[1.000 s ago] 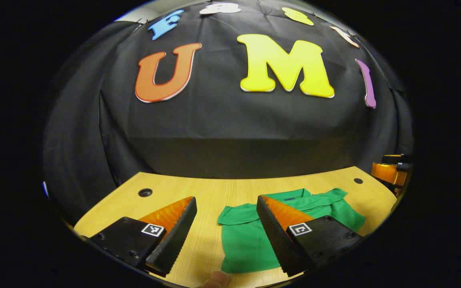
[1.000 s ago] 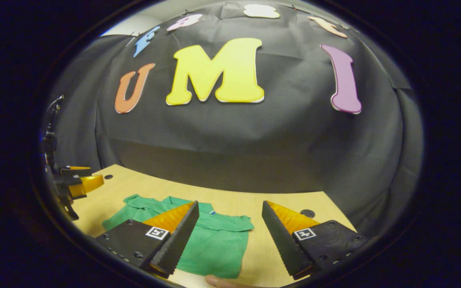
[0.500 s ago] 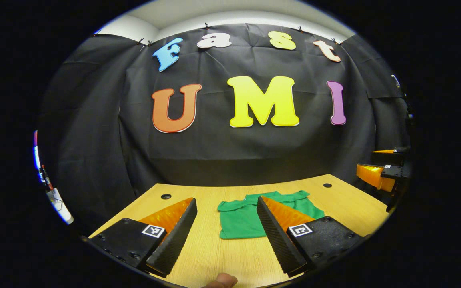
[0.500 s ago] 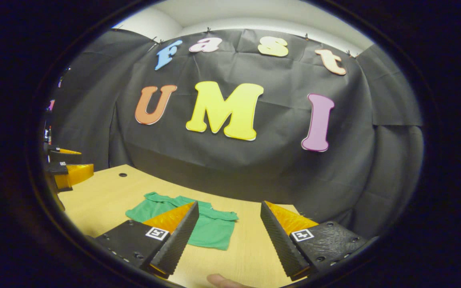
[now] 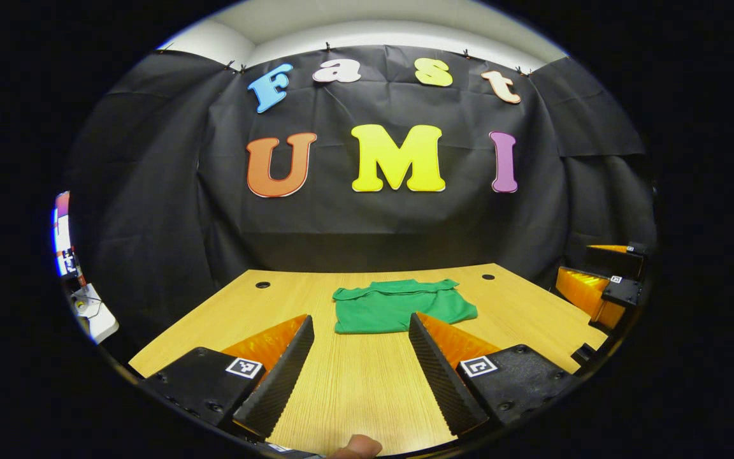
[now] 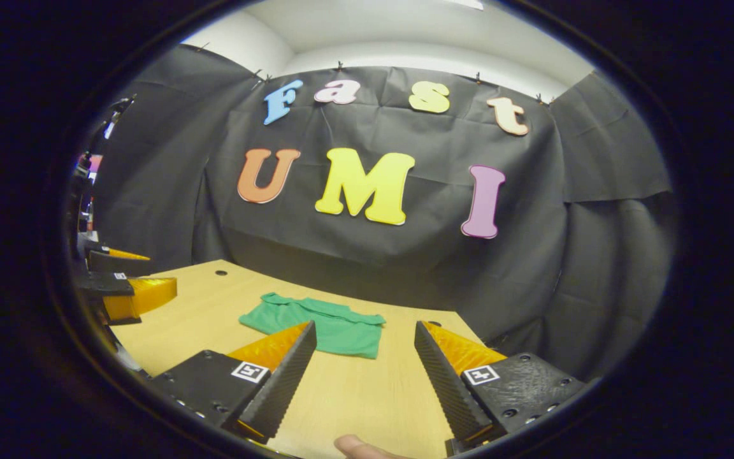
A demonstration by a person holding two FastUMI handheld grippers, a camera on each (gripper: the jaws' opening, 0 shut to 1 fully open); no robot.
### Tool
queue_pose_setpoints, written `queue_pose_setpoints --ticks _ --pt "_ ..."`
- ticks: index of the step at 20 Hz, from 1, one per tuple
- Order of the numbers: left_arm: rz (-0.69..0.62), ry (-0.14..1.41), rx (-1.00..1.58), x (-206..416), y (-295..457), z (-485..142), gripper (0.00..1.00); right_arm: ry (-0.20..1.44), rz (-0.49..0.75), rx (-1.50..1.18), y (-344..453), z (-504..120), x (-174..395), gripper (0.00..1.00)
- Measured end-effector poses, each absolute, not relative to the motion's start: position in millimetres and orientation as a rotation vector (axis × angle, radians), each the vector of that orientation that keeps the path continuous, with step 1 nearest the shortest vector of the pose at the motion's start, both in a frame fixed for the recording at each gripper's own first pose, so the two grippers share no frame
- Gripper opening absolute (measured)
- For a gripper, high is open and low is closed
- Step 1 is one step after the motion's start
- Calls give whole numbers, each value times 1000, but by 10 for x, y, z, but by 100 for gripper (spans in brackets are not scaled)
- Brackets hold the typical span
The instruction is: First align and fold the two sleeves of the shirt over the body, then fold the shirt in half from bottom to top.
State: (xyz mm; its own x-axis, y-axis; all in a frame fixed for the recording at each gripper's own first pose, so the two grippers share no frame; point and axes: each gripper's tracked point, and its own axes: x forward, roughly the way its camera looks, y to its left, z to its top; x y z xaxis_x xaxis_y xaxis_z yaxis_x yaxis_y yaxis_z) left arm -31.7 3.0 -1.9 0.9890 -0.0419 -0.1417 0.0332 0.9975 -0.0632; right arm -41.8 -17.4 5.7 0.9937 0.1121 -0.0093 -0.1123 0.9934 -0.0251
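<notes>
In the left gripper view, the fingers [image 5: 290, 363] of the left gripper [image 5: 357, 366] stand wide apart with nothing between them but bare wood of the worktop [image 5: 214, 319]. They hang above the near part of the worktop and touch nothing. The green shirt [image 5: 399, 306] lies flat ahead of the fingers, beyond their tips and slightly toward the right one, well clear of both. It is a compact folded shape, its collar edge on the far side and its near edge straight. Off to the right of the fingers, at the worktop's edge, the right gripper [image 5: 599, 287] shows from the side; from here its opening cannot be judged. A fingertip [image 5: 357, 446] of the person's hand shows at the bottom, behind the fingers. Two small round holes sit in the far corners of the worktop, past the shirt.

In the right gripper view, the fingers [image 6: 453, 382] of the right gripper [image 6: 360, 376] are likewise spread wide, empty, and raised over the worktop [image 6: 367, 395]. The shirt [image 6: 319, 325] lies ahead and toward the left finger, whose tip overlaps its near edge in the view without touching it. Far to the left of the fingers, the left gripper [image 6: 122, 290] shows at the worktop's side. A fingertip [image 6: 357, 446] of the person's hand shows at the bottom edge.
</notes>
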Motion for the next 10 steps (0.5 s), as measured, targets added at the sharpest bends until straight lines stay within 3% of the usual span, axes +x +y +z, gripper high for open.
queue_pose_setpoints --ticks 10 --pt "-33 90 -74 -563 8 81 96 37 44 21 -381 -321 -509 95"
